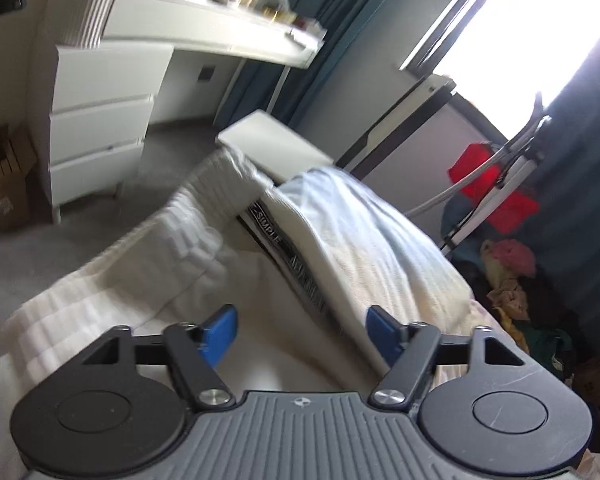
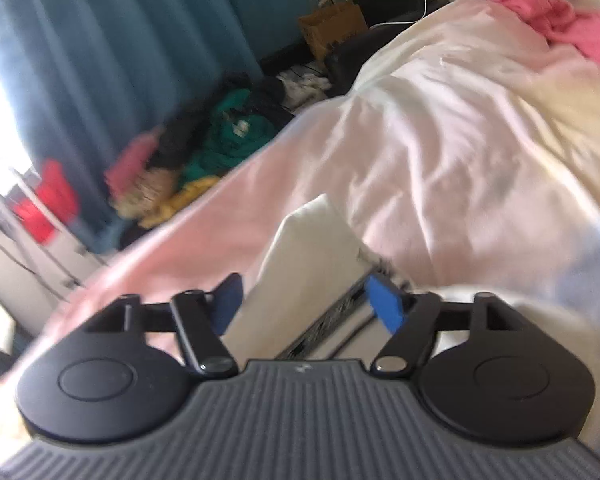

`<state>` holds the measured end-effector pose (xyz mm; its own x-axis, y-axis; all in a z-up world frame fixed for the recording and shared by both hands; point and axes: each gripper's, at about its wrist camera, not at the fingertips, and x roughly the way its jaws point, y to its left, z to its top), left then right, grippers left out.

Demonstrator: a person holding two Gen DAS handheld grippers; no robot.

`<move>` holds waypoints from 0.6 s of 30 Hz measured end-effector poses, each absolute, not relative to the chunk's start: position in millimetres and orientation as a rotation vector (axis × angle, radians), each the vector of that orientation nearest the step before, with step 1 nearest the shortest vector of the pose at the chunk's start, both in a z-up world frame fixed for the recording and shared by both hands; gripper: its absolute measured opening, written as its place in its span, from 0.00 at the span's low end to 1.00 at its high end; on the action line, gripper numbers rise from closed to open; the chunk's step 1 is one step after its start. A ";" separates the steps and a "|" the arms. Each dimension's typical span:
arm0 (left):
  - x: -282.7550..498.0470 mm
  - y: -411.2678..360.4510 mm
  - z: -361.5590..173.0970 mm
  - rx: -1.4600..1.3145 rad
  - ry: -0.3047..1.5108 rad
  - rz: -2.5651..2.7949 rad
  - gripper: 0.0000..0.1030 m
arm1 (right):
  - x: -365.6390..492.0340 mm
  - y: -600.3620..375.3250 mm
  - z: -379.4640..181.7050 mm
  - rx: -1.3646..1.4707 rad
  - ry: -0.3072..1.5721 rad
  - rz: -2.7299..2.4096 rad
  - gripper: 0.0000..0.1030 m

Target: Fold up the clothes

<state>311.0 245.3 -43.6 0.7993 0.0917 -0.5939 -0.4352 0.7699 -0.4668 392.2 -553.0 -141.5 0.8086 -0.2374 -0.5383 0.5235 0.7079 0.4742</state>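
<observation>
I have both grippers low over the bed, which is covered in a pale, rumpled sheet. In the left wrist view, the left gripper has its blue pads well apart, with nothing pressed between them. Just ahead of it lies the white garment, a folded piece with a black printed band running along one edge; I can read "SIMPLE" on that band. Its long axis runs away from my left gripper toward the far upper left of that view, in line with the band, and the near end sits between and just beyond the open pads without touching them, as far as I can tell.

In the right wrist view, the right gripper also has its jaws apart. A white flap of the same garment stands up between the pads, and the black band passes close to the right-hand pad; the picture is blurred, so I cannot say whether cloth brushes that pad.

A ribbed white blanket lies beside the garment on the left. A pink garment lies at the far end of the bed. Heaped clothes lie on the floor below teal curtains.
</observation>
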 end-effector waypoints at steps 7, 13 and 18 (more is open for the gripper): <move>205.8 224.1 -46.7 -0.736 0.572 0.284 0.79 | 277.6 -555.0 -139.9 0.932 0.384 -0.357 0.72; 151.4 233.1 -90.1 -0.888 0.590 0.284 0.80 | 220.9 -565.9 -166.7 1.042 0.407 -0.327 0.73; 156.7 243.9 -116.5 -0.981 0.579 0.247 0.81 | 217.1 -578.7 -204.2 1.142 0.453 -0.306 0.72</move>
<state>156.7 243.9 -116.5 0.8234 -0.0590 -0.5644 -0.4478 0.5435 -0.7100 217.1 -578.7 -204.2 0.8693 -0.0047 -0.4943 0.4569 0.3893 0.7998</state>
